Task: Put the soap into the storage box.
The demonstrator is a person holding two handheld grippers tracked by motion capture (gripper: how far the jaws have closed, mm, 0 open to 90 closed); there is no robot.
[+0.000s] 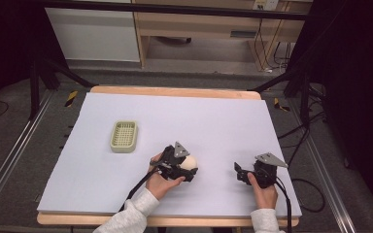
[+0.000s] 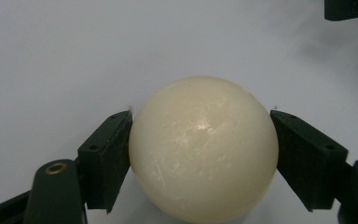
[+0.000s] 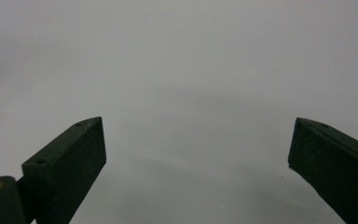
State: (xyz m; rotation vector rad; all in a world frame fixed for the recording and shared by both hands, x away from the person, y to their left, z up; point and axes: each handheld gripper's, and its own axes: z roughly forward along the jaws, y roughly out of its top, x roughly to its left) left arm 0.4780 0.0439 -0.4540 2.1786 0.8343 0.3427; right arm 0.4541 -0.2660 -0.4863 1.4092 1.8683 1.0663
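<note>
Cream-coloured ball (image 2: 203,149) sits on the pale grey sheet (image 1: 213,121) near the front edge, squeezed between both jaws of the left gripper (image 1: 188,170). Right gripper (image 1: 241,174) rests nearby, jaws wide apart, holding nothing. Green basket (image 1: 124,136) lies farther left; behind the table, wooden furniture (image 1: 199,24).

High view overlooks the table (image 1: 223,121) from above; both claw views skim it closely.
</note>
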